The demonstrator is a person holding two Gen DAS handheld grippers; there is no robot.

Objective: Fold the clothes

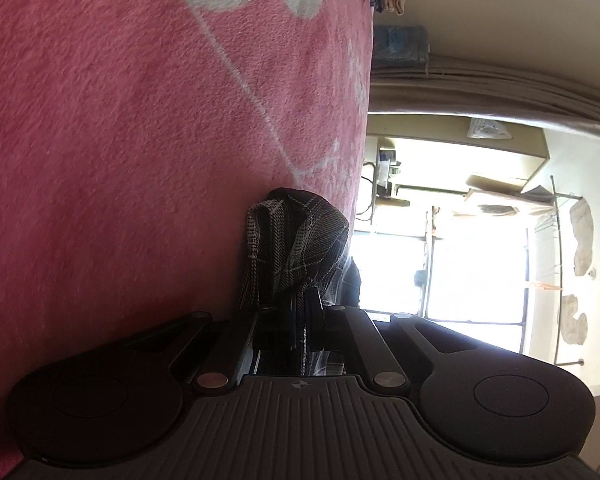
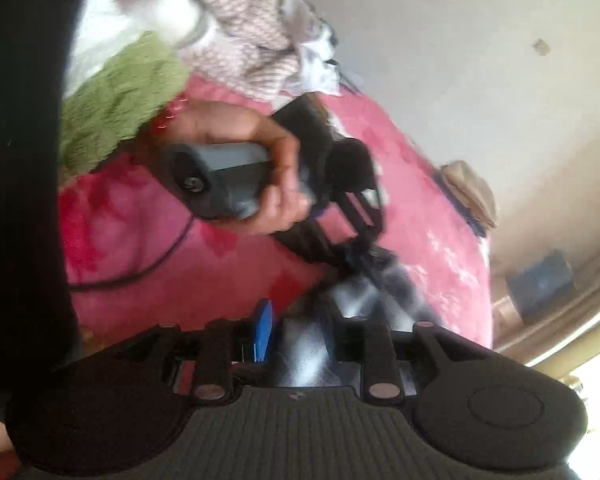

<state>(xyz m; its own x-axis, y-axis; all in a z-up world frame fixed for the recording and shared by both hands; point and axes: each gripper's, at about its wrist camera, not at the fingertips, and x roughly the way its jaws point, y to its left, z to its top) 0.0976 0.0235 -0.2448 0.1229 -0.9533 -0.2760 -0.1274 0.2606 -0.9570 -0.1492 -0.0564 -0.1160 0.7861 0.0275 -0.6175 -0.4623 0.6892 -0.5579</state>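
Left hand-held gripper [image 1: 300, 320] pinching a bunched fold of the dark plaid garment [image 1: 296, 240], fingers pressed together on the cloth. Garment rising from the jaws in a rumpled hump, resting against the pink blanket [image 1: 120, 140] with its white flower print. Beyond the blanket edge, a bright window [image 1: 472, 260] and beige curtain [image 1: 480, 88].

Right hand-held gripper [image 2: 300, 340] closed on a blurred dark-and-white strip of the same garment [image 2: 380, 280], one blue finger pad [image 2: 263, 330] showing beside the cloth. Ahead in the right wrist view, a hand [image 2: 252, 168] wrapped around the grey handle of the other gripper, cloth stretched between the two tools. Above the hand, a green towel [image 2: 120, 112] and a checked pink-and-white cloth [image 2: 240, 32] heaped on the blanket.
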